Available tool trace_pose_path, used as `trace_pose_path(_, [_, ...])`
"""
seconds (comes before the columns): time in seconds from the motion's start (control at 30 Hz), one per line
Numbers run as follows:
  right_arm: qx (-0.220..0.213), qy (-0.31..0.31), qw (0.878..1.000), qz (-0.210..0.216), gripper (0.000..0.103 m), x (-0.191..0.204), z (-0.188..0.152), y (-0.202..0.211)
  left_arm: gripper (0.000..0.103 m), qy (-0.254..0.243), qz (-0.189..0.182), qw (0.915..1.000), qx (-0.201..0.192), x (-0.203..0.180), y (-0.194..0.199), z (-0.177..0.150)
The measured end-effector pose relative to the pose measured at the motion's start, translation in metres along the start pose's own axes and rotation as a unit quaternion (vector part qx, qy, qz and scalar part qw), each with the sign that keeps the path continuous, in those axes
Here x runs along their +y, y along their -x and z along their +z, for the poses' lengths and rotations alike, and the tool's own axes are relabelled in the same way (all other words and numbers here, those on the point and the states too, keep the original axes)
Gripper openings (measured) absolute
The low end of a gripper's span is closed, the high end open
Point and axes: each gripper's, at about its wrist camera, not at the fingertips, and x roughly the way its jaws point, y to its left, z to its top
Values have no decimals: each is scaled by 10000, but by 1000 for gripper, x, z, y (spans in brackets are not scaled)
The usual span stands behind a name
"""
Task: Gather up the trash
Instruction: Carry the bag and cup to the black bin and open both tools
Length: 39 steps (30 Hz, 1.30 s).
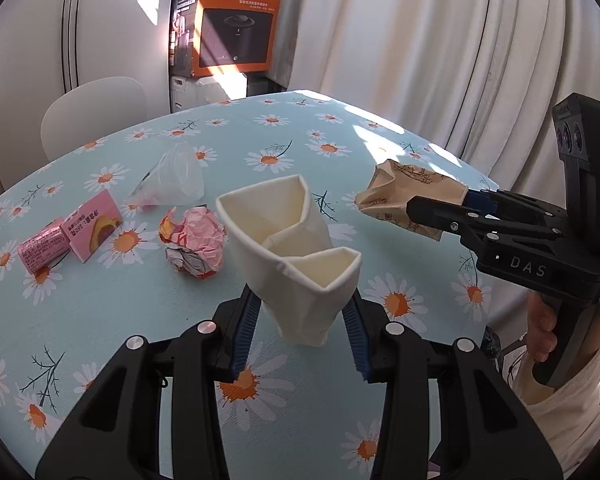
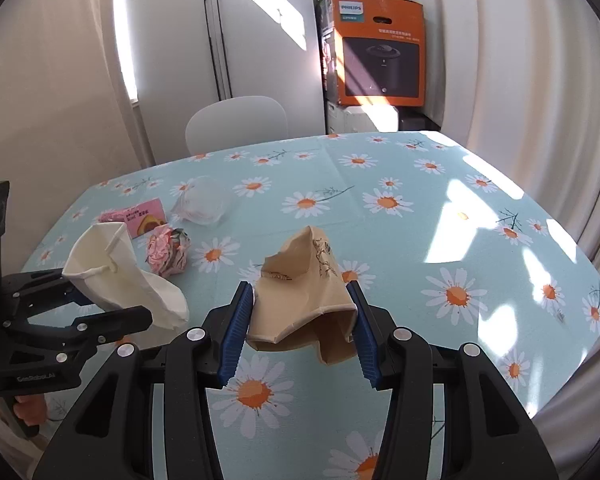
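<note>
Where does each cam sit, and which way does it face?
Left wrist: on the left gripper, looking down across the table; its fingers pinch a white cup; right gripper and hand show at right.
Right wrist: on the right gripper, same heading; fingers pinch a brown cup; left gripper shows at left.
Shared: both cups, paper ball, pink carton, clear cup, orange box.

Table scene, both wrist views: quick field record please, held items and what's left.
left tool: shut on crushed white paper cup
right tool: shut on crumpled tan paper cup
left on daisy-print tablecloth: pink carton, crumpled pink wrapper ball, clear plastic cup
bin: not in view
</note>
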Motion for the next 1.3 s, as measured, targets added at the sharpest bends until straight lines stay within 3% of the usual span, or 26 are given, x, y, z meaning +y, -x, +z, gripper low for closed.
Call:
trace_pose_path(0.33, [28,-513,9967,-624,45,-59,-34,35,42,-425,-662,9968,140,-54,-24,7])
trace_pose_path(0.6, [130,-861,9903,-1080,45,-96,-73,62,42,-1028,-1222,9870,187,-114,-34,8])
trace_pose_path(1.03, [360,-1697,9708,-1660,44,-154,-156,106,42,-2031,-2064,9555,559,-206,-63,-16])
trace_pose_path(1.3, [1046,-2181,9545,-1743,40,-187,-221,81,42,-2474,-2343,9339,1083,-248,-103,-48])
